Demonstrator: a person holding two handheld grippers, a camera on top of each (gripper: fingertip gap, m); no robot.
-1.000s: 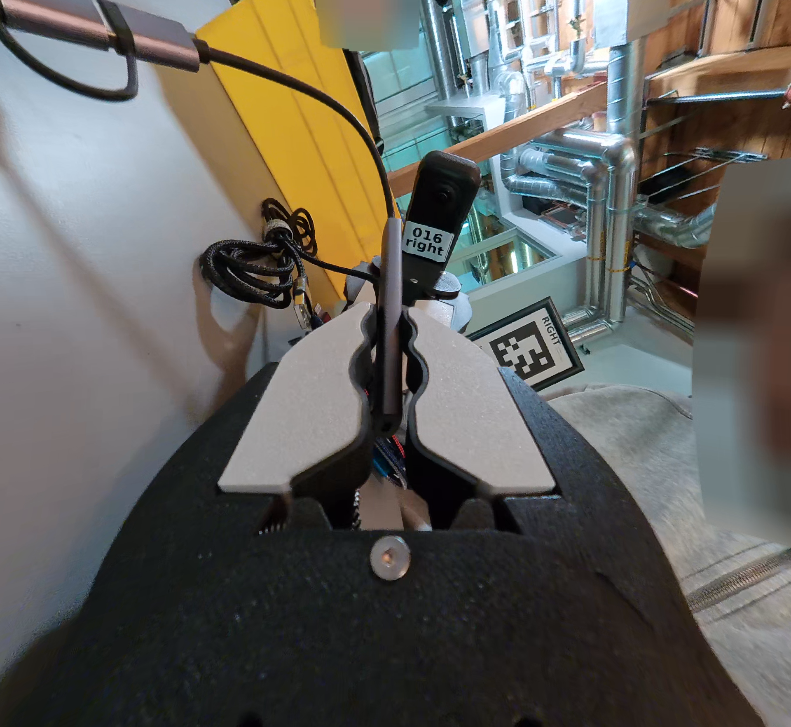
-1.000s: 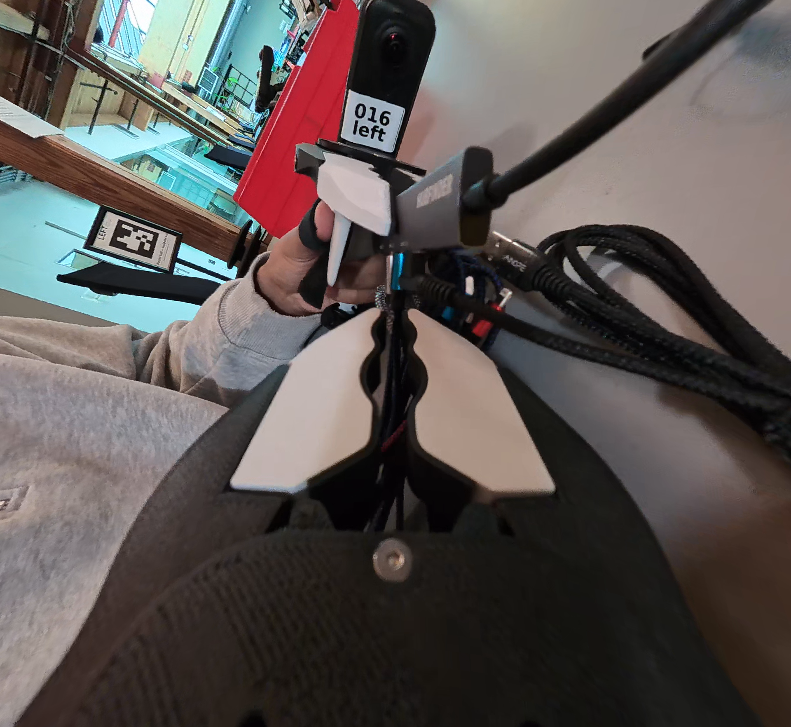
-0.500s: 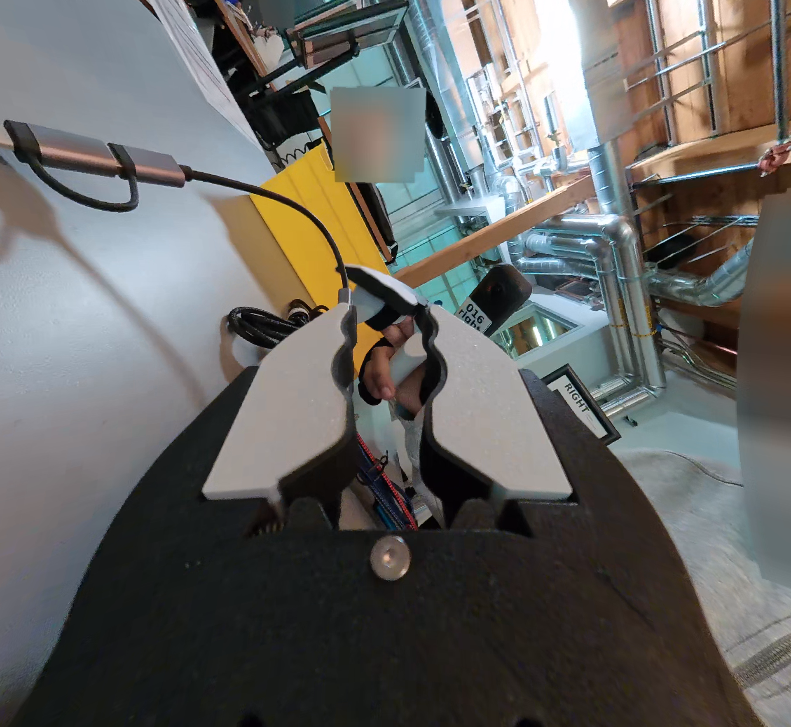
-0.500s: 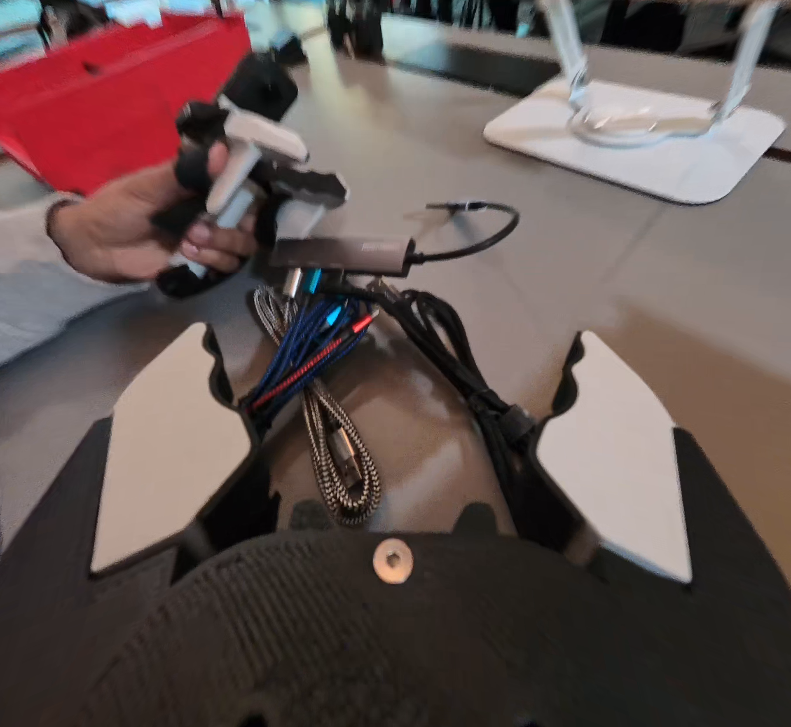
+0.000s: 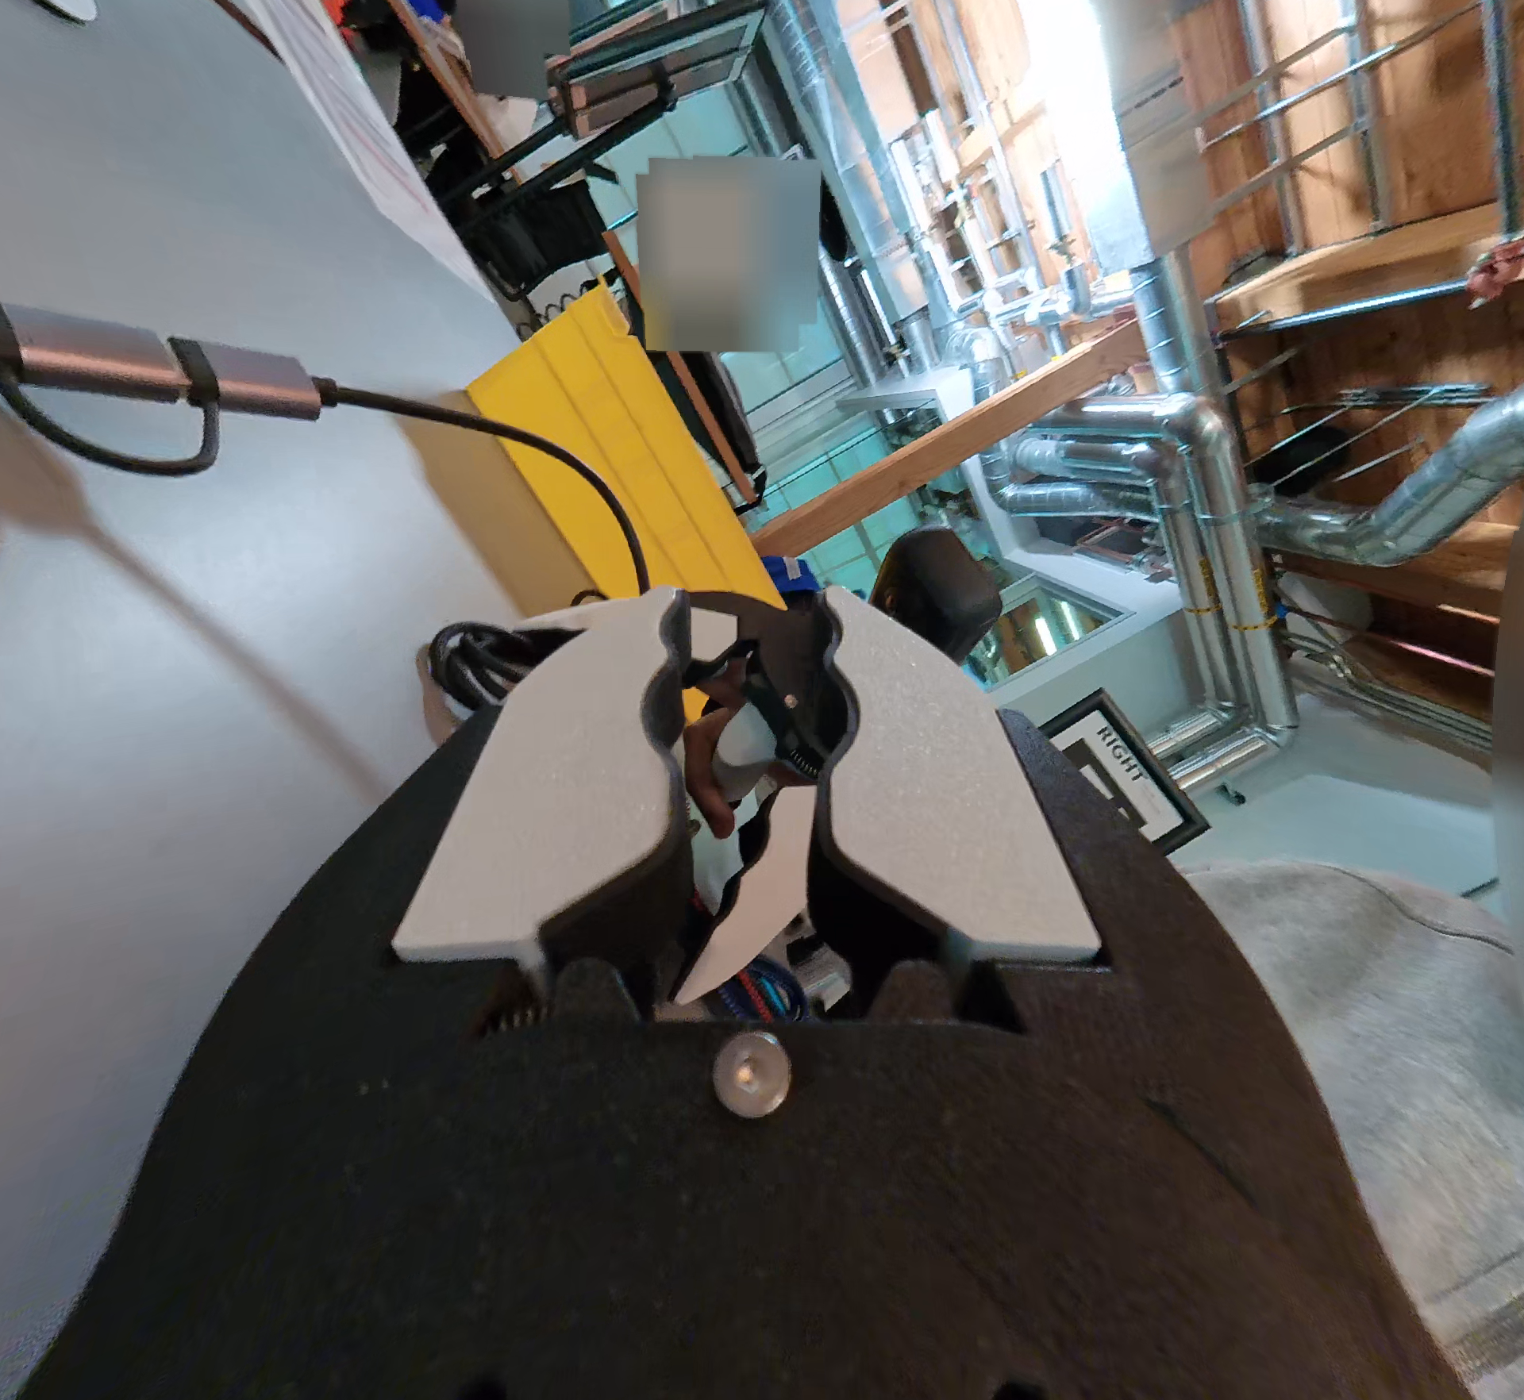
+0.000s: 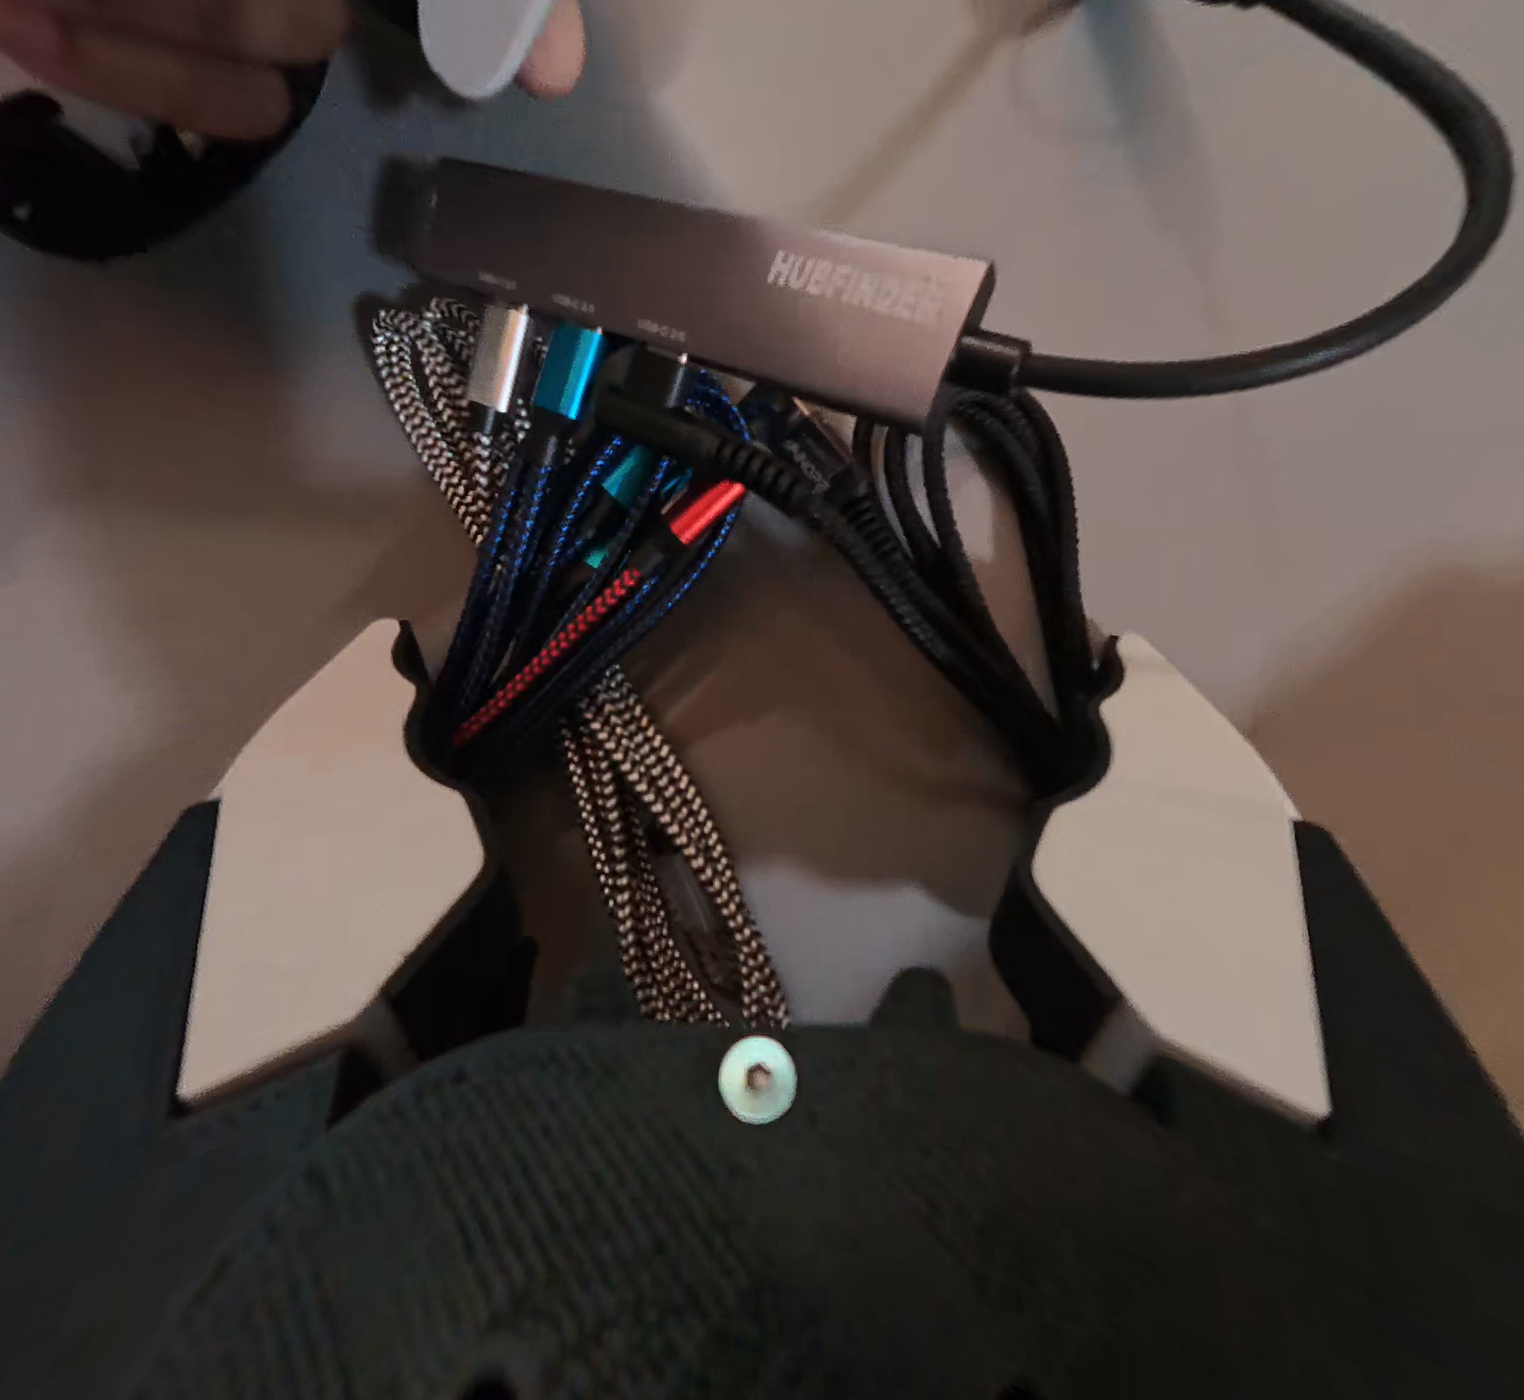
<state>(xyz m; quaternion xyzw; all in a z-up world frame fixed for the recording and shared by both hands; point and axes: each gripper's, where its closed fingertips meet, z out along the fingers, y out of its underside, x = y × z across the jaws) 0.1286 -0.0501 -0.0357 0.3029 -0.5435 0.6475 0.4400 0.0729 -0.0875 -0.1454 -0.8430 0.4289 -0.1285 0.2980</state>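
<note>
**Grey USB hub between two grippers**

The lettered grey USB hub (image 6: 684, 272) lies on the tabletop (image 6: 1237, 536), braided cables (image 6: 577, 536) plugged in. The right gripper (image 6: 754, 692), jaws wide apart, straddles the cables. The left gripper (image 5: 750, 610), jaws slightly parted, holds nothing.

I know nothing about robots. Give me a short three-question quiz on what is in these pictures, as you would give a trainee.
1. True or false: the right gripper has its jaws wide apart, with cables lying between them.
2. Pick one: in the grey hub, what colour is the plug right beside the silver plug? A red, B blue, C yellow.
3. Short answer: what holds the left gripper?

Key
1. True.
2. B: the blue plug.
3. A hand, seen at the top left of the right wrist view.
</note>
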